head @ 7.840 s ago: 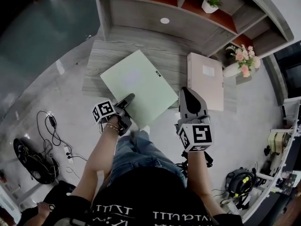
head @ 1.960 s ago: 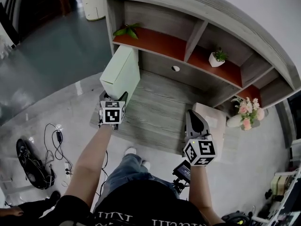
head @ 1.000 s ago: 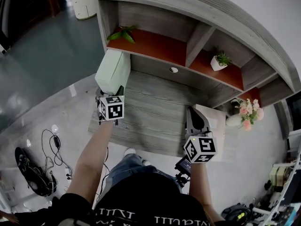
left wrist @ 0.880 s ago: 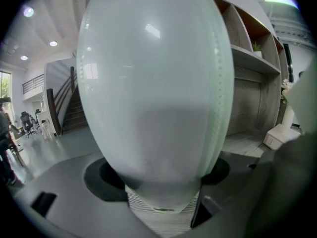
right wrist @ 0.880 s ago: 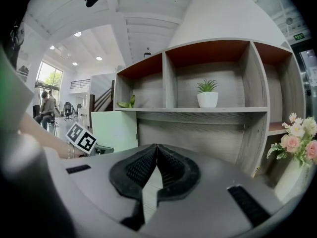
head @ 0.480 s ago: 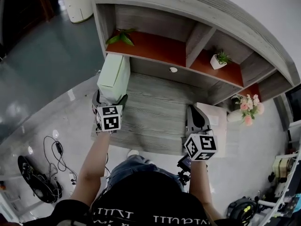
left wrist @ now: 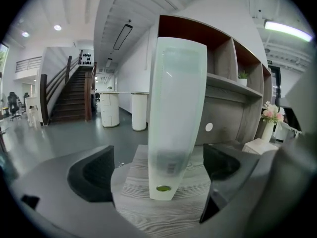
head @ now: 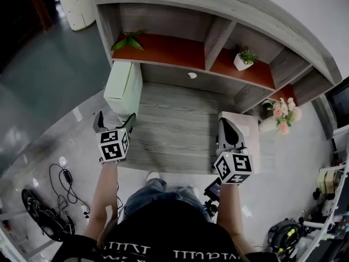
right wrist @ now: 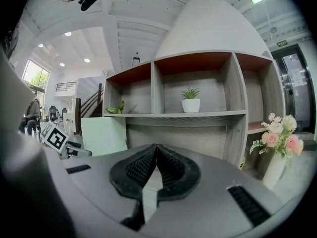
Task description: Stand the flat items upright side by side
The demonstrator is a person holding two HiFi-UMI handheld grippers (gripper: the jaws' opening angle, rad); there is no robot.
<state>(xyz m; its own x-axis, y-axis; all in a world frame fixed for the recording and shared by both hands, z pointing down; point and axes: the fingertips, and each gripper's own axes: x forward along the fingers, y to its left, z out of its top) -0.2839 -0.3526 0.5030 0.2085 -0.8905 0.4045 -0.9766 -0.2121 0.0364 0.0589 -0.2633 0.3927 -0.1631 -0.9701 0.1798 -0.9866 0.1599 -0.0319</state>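
A pale green file box [head: 123, 81] stands upright on its narrow edge at the left end of the wooden desk top [head: 174, 119], by the shelf unit's side wall. My left gripper [head: 113, 122] hangs open just short of the box, its jaws wide apart and touching nothing. In the left gripper view the green box [left wrist: 176, 113] rises ahead of the left gripper [left wrist: 159, 170], beyond the dark pads [left wrist: 91, 172]. A beige file box [head: 250, 141] lies flat at the desk's right end. My right gripper [head: 224, 124] hovers over it, shut and empty [right wrist: 156, 150].
Behind the desk top a grey shelf unit [head: 212, 31] holds a leafy plant [head: 126, 40] and a small potted plant [head: 242, 59]. A vase of pink flowers [head: 279, 116] stands by the beige box. Cables [head: 49, 201] lie on the floor at the left.
My left gripper has opened, let go of the green box and drawn back toward the desk's near edge. The box stays upright. The right gripper has hardly moved.
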